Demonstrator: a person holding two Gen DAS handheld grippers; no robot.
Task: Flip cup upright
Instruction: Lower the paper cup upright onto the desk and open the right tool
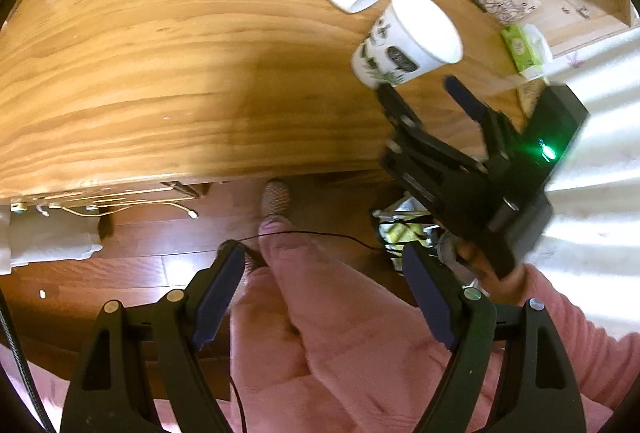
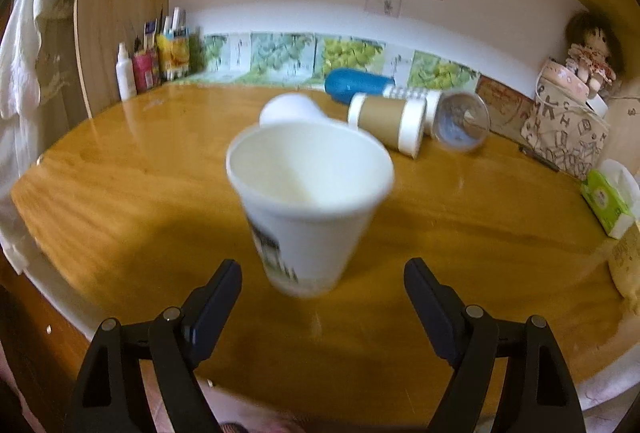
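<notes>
Cup [image 2: 310, 201]: printed paper cup, white inside, mouth now facing up, sitting (or nearly sitting) on the tabletop [image 2: 120, 193] near its front edge, just ahead of the right claw [image 2: 322, 297].

Handling, judged: looking light, thin-walled and easily crushed; likely tipping at a nudge because the base is narrower than the rim. Best hold would be across the mid-wall with gentle pressure, not at the rim.

Right claw: fingers standing spread wide, flanking the cup's lower part without touching it.

Left claw [image 1: 324, 297]: fingers spread, gripping nothing, hanging off the tabletop over the person's lap and the floor.

Neighbours: white cup [image 2: 292, 109], brown-sleeved cup [image 2: 386, 117] and clear cup [image 2: 460, 121] lying on their sides behind.

Hard to make out: the cup is showing motion blur, so whether its base is resting flat or slightly tilted cannot be told; the printed design is smeared; its far wall is hidden.
</notes>
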